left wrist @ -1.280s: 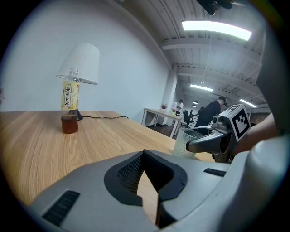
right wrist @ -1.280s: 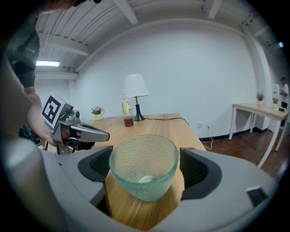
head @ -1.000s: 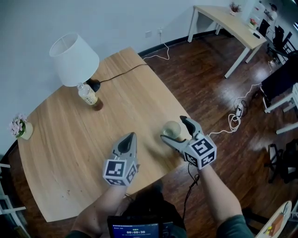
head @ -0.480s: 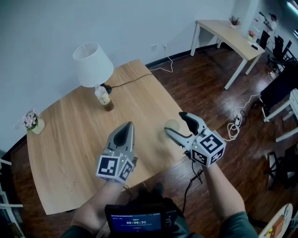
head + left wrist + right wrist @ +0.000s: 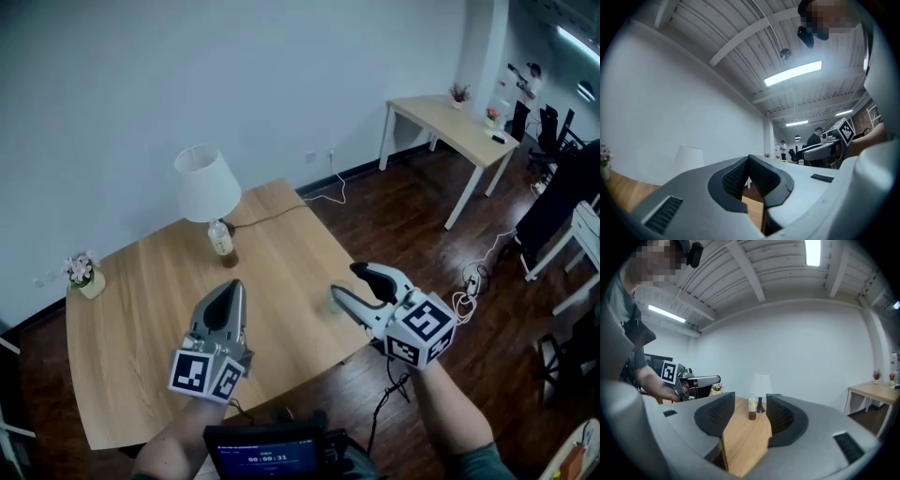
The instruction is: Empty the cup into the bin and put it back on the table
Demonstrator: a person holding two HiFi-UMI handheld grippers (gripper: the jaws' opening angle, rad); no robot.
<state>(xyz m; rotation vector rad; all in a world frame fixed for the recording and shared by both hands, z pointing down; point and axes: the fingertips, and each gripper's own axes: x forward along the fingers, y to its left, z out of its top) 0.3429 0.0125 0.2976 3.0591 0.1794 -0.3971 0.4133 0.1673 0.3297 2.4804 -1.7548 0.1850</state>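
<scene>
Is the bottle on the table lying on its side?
No, the bottle stands upright on the wooden table, right beside the white lamp.

plain white wall (image 5: 187,75) ahead of me, dark wood floor (image 5: 403,216), a pale desk (image 5: 450,122) off to my right, strip lights (image 5: 793,73) up on the ribbed ceiling, cables (image 5: 472,277) trailing about.

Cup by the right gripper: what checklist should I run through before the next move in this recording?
1. Cup on the table: ok, near its edge.
2. Cup's contents: cannot tell.
3. Right gripper holding the cup: not ok; its fingers, which have just been closing, stand apart with nothing between them.
4. Left gripper clear of the cup: ok; shut, empty.
5. Bin found: cannot tell; none in view.
</scene>
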